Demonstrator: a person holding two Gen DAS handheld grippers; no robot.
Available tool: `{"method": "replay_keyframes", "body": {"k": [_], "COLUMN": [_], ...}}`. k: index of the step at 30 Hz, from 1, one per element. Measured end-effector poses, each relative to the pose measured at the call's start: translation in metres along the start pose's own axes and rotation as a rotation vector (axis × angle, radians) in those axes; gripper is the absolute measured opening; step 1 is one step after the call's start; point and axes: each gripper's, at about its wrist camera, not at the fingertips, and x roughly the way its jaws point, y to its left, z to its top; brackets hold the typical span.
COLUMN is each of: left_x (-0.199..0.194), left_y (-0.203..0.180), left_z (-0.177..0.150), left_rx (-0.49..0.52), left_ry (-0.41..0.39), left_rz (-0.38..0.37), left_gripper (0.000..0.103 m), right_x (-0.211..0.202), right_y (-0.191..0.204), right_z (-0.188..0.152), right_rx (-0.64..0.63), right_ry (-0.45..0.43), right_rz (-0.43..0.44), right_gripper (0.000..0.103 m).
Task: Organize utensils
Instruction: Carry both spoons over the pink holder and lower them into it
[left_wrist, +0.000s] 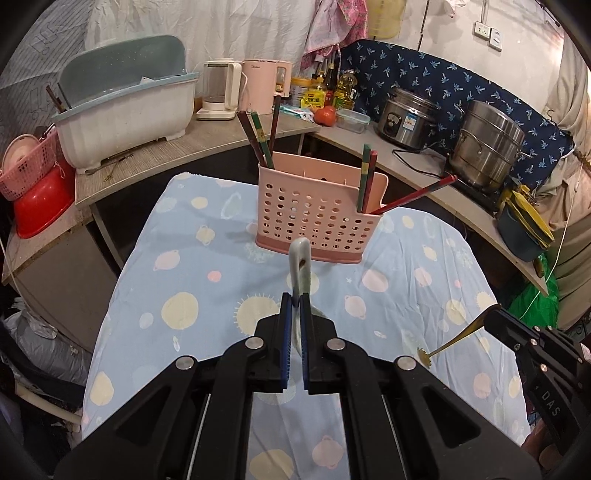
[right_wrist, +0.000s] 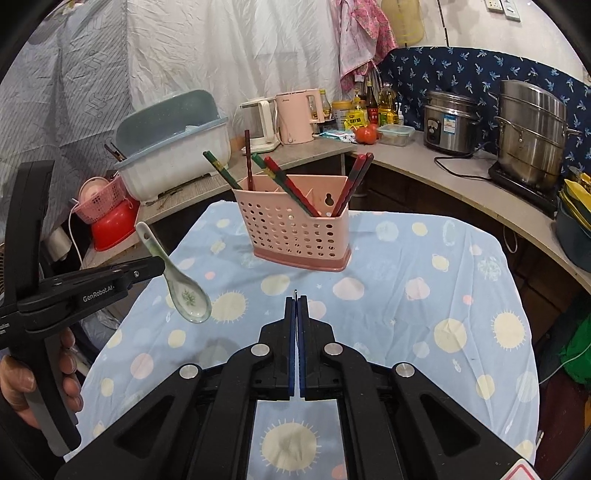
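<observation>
Only the left wrist view shows the fork (left_wrist: 448, 341).

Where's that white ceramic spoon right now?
The ceramic spoon is off the table, clamped in the left gripper, in front of the pink utensil basket.

Kettle (left_wrist: 263, 85) (pink), steamer pot (left_wrist: 487, 149).

Light: soft, a bit dim, from above.
Shadows: faint grey ones beside the pink basket (left_wrist: 317, 218).
Edges: bent round, with black corners.
Sharpness: mostly clear.
</observation>
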Motion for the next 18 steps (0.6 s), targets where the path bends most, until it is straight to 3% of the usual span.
{"method": "replay_keyframes", "body": {"k": [7,18], "left_x": [-0.006,-0.004], "left_y": [0.000,-0.006], "left_z": [0.024,0.113], "left_rx": [0.023,0.073], "left_ry": [-0.028,-0.133], "left_rz": [0.017,0.055], "left_gripper": [0.004,0.004], "right_x": [-0.006,0.007], "right_y": [-0.005,-0.001], "right_z": [0.036,0.128], "right_rx": [0.004,-0.021], "right_ry": [-0.057,-0.166], "right_rz": [0.016,0.016], "right_gripper": [0.001,0.001]}}
